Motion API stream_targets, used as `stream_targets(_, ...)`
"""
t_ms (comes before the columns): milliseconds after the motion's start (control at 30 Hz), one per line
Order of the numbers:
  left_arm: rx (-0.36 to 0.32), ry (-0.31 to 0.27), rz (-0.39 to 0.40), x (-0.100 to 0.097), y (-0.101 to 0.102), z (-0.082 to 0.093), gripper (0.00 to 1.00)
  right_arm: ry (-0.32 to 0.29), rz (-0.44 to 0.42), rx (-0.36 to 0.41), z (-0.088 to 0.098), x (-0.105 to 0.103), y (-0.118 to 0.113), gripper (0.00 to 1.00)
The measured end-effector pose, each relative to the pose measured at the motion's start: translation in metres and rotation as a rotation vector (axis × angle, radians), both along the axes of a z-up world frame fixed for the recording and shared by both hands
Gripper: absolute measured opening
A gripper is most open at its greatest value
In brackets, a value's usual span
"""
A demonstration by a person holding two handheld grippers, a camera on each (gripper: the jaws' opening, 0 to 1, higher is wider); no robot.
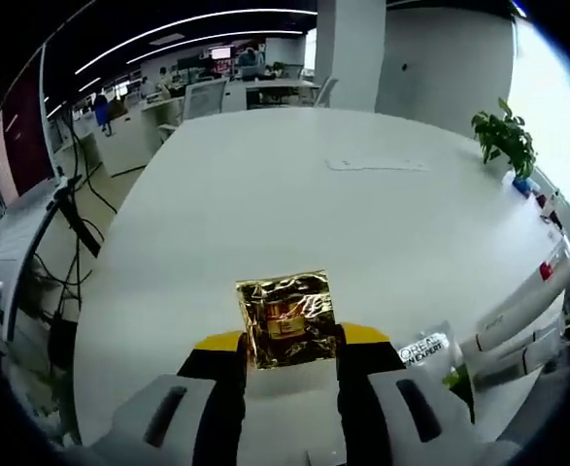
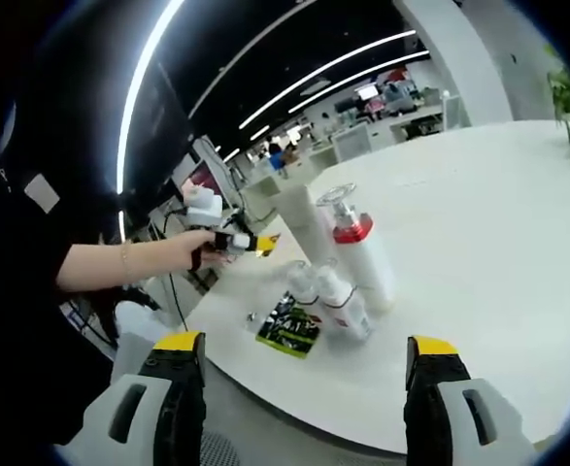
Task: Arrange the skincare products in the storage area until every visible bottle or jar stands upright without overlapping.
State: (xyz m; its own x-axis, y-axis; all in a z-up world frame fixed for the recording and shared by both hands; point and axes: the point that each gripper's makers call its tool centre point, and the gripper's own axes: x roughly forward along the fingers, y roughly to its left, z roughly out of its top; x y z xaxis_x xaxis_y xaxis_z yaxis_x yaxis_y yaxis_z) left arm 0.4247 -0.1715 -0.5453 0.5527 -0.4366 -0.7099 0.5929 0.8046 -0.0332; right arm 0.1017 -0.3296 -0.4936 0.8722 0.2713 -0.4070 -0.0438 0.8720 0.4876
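The left gripper [image 1: 291, 351] is closed on a gold foil sachet [image 1: 285, 318], held above the white table [image 1: 265, 194]. The right gripper [image 2: 304, 374] is open and empty, aimed at a cluster of bottles [image 2: 348, 272] standing at twelve o'clock from its jaws, with a green packet [image 2: 289, 328] lying flat at eleven o'clock. To do this well, carry the sachet toward a bare spot beside the cluster, set it down without touching neighbours, then release slowly.

Two gripper cameras over one white table [image 1: 265, 194]

Left gripper view looks down close along the tabletop toward the office; right gripper view faces the table's edge from farther back, sharing the bottles [image 2: 348, 272].
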Motion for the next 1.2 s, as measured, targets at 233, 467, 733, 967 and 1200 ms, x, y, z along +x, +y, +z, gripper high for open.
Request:
stream_targets(233, -0.038, -0.015, -0.015, -0.019, 0.004, 0.015, 0.33, -0.005, 0.015, -0.010, 0.001, 0.000, 0.002, 0.87)
stream_targets(467, -0.087, -0.032, -0.044, -0.050, 0.006, 0.033, 0.33, -0.016, 0.024, -0.015, 0.003, -0.001, 0.005, 0.85)
stream_targets(733, -0.107, -0.051, -0.096, -0.087, 0.002, 0.046, 0.33, -0.018, 0.041, -0.022, 0.003, -0.001, 0.008, 0.85)
stream_targets(967, -0.137, -0.075, -0.130, -0.111, -0.002, 0.066, 0.33, -0.020, 0.055, -0.023, 0.004, -0.002, 0.011, 0.84)
stream_targets(1200, -0.157, -0.101, -0.170, -0.138, -0.008, 0.081, 0.33, -0.026, 0.060, -0.024, 0.005, -0.002, 0.012, 0.84)
